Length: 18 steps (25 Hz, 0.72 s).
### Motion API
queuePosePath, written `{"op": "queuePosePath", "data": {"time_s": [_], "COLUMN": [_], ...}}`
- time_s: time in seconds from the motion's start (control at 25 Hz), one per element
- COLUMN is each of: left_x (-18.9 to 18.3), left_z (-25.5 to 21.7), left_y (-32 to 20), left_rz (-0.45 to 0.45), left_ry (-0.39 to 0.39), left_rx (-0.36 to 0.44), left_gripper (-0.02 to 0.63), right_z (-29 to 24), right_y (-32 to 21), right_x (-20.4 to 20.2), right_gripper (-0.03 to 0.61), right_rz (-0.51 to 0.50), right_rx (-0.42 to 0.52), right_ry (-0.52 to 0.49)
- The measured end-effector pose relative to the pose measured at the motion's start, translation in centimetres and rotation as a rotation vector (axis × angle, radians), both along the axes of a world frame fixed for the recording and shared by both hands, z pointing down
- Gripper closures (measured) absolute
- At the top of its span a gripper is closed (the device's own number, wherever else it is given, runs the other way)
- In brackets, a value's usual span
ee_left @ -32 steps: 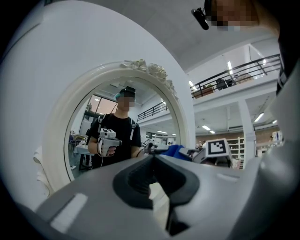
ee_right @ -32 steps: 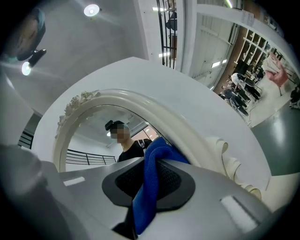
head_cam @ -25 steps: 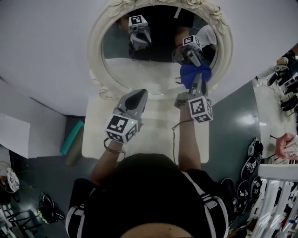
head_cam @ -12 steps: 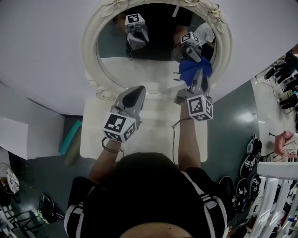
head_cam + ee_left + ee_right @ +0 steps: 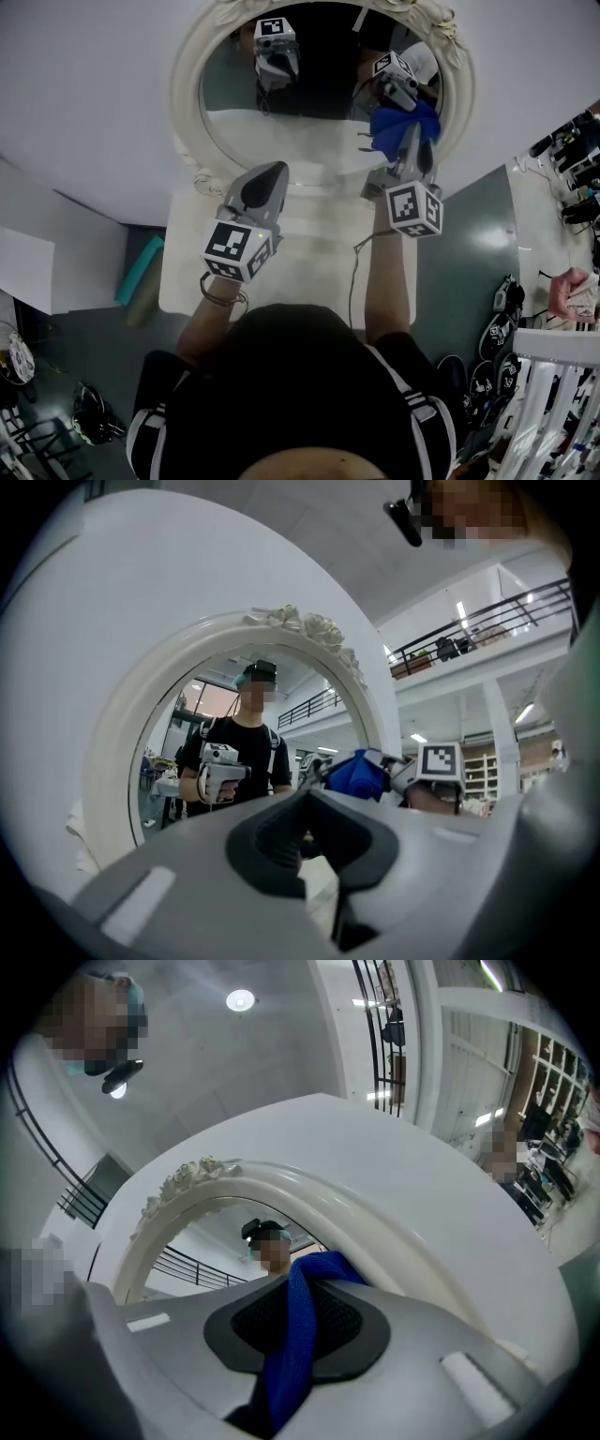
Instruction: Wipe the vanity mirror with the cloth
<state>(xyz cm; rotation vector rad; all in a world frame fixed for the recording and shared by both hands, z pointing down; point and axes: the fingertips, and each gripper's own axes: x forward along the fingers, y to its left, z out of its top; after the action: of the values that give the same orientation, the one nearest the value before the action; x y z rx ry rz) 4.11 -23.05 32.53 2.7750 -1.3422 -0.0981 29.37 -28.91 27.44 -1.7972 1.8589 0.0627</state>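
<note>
The right tool (image 5: 411, 150) grips the blue cloth (image 5: 396, 122) against the vanity mirror (image 5: 281, 127), upper right of the frame. The left tool (image 5: 264, 186), closed and empty, sits near the mirror's lower rim.

White worktop (image 5: 309, 251) beneath left gripper (image 5: 265, 180), teal object (image 5: 141, 272) on floor (image 5: 459, 258) to its left, white rack (image 5: 560, 345) well to its right

vanity mirror (image 5: 309, 141): glossy glass | frame (image 5: 187, 103): matt cream, carved, possibly painted resin | cloth (image 5: 286, 1372): blue, matt, ribbed weave | left gripper (image 5: 305, 841), right gripper (image 5: 305, 1316): matt grey plastic; jaws lined with black textured pads (image 5: 349, 1321) | bench (image 5: 187, 272): pale, smooth
</note>
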Motion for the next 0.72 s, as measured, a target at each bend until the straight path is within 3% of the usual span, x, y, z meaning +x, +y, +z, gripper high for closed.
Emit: {"op": "queuePosePath", "data": {"time_s": [0.72], "left_x": [-0.1], "left_z": [0.9], "left_y": [-1.5], "left_rz": [0.011], "left_ry": [0.049], "left_rx": [-0.031], "left_gripper": [0.604], "right_z": [-9.6], "right_y": [-1.9], "right_x": [-3.4], "right_gripper": [0.529], "right_rz": [-0.049], "right_rx": [0.134], "right_ry": [0.199]}}
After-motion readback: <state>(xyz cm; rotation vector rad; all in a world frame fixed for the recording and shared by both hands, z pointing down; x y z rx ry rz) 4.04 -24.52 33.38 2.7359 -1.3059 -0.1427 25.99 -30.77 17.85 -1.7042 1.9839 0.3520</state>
